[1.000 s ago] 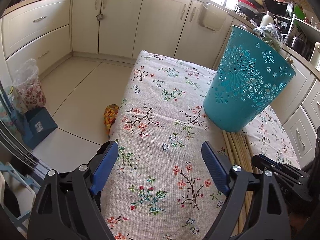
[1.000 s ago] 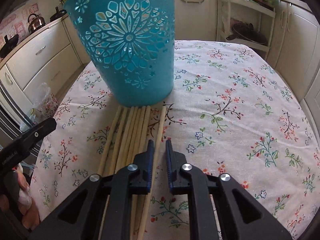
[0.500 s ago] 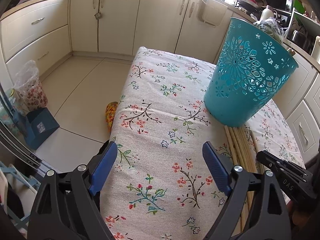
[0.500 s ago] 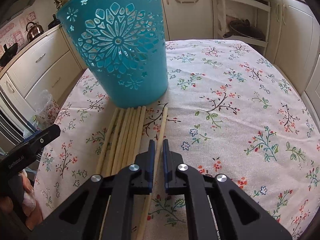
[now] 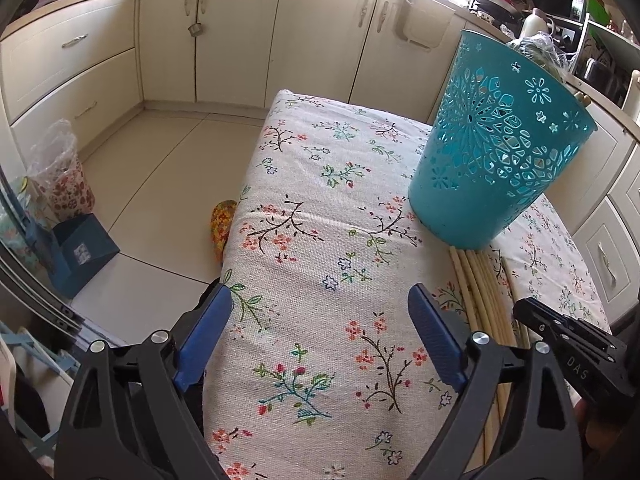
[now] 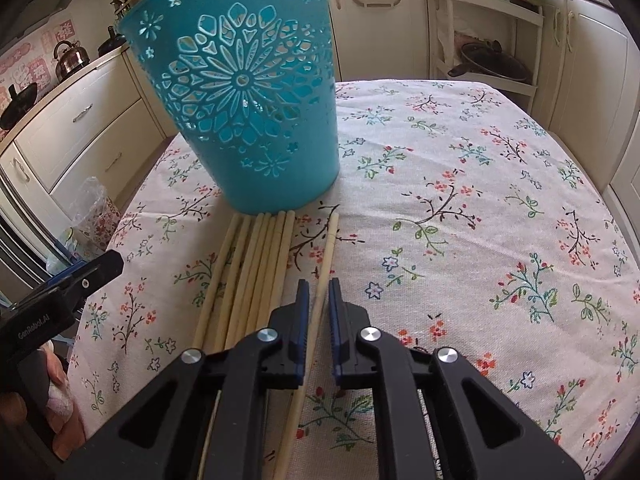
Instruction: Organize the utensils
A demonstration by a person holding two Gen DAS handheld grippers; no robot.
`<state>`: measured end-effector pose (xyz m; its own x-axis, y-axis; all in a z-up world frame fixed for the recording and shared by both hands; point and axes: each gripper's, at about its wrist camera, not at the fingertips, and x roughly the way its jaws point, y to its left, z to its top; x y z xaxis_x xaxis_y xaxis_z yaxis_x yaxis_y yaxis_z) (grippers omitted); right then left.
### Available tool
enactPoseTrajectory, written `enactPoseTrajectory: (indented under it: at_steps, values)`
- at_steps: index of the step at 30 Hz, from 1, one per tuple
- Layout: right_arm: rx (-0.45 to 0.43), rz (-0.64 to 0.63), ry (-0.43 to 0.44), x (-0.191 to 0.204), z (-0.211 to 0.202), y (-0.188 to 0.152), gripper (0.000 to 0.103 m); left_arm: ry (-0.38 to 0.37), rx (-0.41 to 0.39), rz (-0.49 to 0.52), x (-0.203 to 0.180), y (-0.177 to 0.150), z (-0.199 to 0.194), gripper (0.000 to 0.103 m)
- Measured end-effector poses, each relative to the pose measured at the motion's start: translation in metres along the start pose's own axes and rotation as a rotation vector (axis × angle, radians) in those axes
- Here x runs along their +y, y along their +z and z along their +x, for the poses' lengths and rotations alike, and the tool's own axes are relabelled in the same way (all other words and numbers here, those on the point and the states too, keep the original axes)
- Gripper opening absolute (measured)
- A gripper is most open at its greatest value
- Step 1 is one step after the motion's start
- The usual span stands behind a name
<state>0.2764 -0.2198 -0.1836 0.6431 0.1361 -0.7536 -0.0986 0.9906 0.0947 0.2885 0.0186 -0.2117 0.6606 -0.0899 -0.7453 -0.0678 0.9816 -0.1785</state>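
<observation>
Left wrist view: the left gripper (image 5: 320, 340) gapes wide over the tablecloth (image 5: 320, 240), holding nothing; the right gripper (image 5: 576, 348) reads "DAS".

Right wrist view: its jaws are opening around one chopstick (image 6: 326, 264). The other chopsticks (image 6: 256, 272) lie against the teal basket (image 6: 248, 120), towards the cloth's left edge. The left gripper reads "GenRobot.AI".
</observation>
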Motion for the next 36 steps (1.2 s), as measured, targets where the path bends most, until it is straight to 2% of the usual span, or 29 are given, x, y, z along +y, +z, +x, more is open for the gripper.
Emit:
enactPoseTrajectory:
  at_steps: [8, 13, 16, 19, 23, 29, 36]
  values:
    - [0.0, 0.001, 0.002, -0.001, 0.0, 0.0, 0.011, 0.003, 0.01, 0.009, -0.001, -0.001, 0.002, 0.086]
    - [0.0, -0.031, -0.032, 0.006, 0.001, 0.0, 0.011, 0.009, 0.018, 0.013, -0.003, 0.0, 0.005, 0.086]
    - [0.0, 0.005, 0.004, -0.003, 0.0, 0.001, 0.011, 0.012, 0.023, 0.028, -0.007, 0.0, 0.006, 0.086]
    - [0.003, 0.054, 0.053, -0.012, 0.0, 0.0, 0.011, 0.015, 0.044, 0.1, -0.022, -0.002, 0.006, 0.086]
    - [0.004, 0.074, 0.074, -0.012, 0.0, 0.001, 0.011, -0.026, 0.059, 0.185, -0.053, -0.008, 0.001, 0.086]
    - [0.006, 0.098, 0.101, -0.016, 0.001, 0.002, 0.011, -0.013, 0.129, 0.2, -0.077, -0.01, 0.02, 0.086]
    - [0.008, 0.11, 0.114, -0.02, -0.001, 0.002, 0.011, 0.056, 0.146, 0.245, -0.091, -0.005, 0.033, 0.086]
